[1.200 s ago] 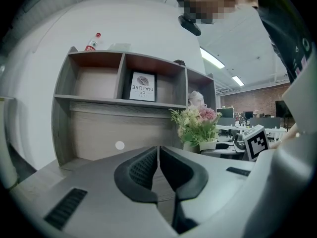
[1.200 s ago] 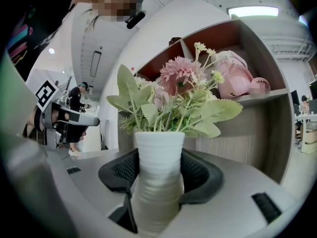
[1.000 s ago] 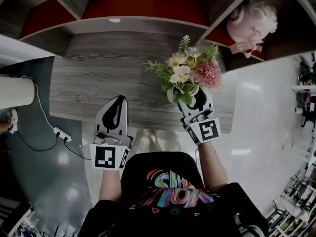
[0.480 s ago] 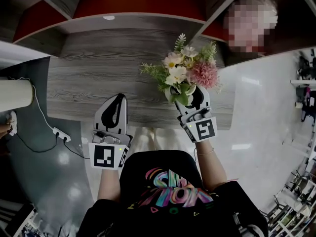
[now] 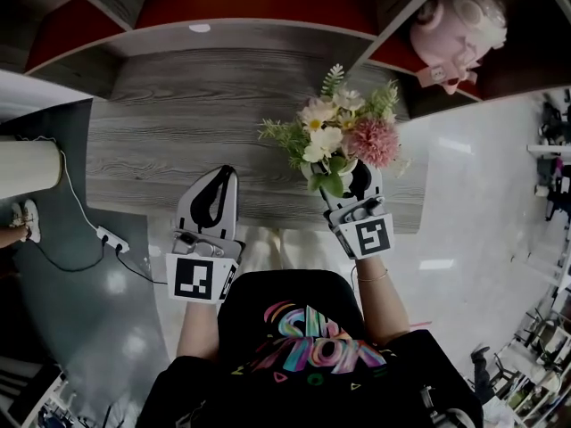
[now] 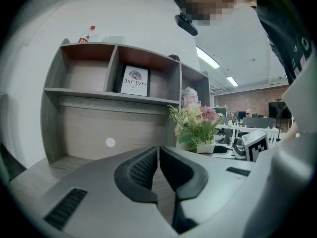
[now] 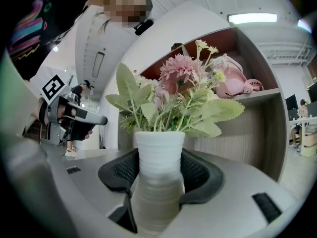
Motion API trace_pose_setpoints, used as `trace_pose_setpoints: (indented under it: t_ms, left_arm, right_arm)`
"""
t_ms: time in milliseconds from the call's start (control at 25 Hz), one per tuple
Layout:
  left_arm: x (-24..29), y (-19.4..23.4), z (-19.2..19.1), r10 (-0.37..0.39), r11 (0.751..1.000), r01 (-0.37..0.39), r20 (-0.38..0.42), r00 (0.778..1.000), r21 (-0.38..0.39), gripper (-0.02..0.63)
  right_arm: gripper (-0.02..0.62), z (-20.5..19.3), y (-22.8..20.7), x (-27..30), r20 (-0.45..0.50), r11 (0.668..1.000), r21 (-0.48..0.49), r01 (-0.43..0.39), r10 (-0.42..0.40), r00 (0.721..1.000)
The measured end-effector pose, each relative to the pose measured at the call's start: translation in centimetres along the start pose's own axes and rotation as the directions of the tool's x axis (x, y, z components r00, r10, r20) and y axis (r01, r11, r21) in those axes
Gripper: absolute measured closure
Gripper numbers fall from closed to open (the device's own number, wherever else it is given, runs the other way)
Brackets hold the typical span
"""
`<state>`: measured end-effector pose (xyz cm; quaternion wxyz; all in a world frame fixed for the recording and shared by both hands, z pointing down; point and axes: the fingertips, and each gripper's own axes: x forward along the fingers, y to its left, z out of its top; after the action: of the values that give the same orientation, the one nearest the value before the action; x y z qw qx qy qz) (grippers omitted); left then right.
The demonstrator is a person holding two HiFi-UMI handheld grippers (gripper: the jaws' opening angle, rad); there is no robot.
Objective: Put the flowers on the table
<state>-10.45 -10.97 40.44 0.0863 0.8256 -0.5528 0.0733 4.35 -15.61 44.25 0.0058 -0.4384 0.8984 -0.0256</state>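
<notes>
A bunch of pink, white and cream flowers (image 5: 343,127) with green leaves stands in a white ribbed vase (image 7: 159,152). My right gripper (image 5: 352,175) is shut on the vase's lower body, over the front right part of the grey wooden table (image 5: 178,141). The vase's base is hidden, so I cannot tell whether it rests on the table. The vase stands upright. My left gripper (image 5: 221,178) is at the table's front edge, left of the flowers, shut and with nothing in it (image 6: 158,168). From the left gripper view the flowers (image 6: 195,125) stand off to the right.
Shelves rise behind the table, with a framed print (image 6: 134,81) in one compartment and a pink plush toy (image 5: 455,29) in the right one. A bottle (image 6: 86,33) sits on the shelf top. A white cylinder (image 5: 31,166) and a power strip (image 5: 111,241) are at the left.
</notes>
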Motion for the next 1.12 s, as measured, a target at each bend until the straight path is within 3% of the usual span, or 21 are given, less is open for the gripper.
trace_pose_setpoints:
  t_ms: [760,1120]
  left_arm:
    - [1.4,0.3,0.3,-0.053,0.999,0.053,-0.008,0.999,0.0,0.571]
    - [1.7,0.1,0.9,-0.065,0.998,0.065,0.002,0.998,0.006,0.571]
  right_arm:
    - [0.334,-1.1,0.3,1.2,-0.034,1.0,-0.002,-0.005,0.005,0.999]
    - [0.302,-1.6,0.0,0.6,-0.065,1.0,0.024,0.011,-0.01,0.998]
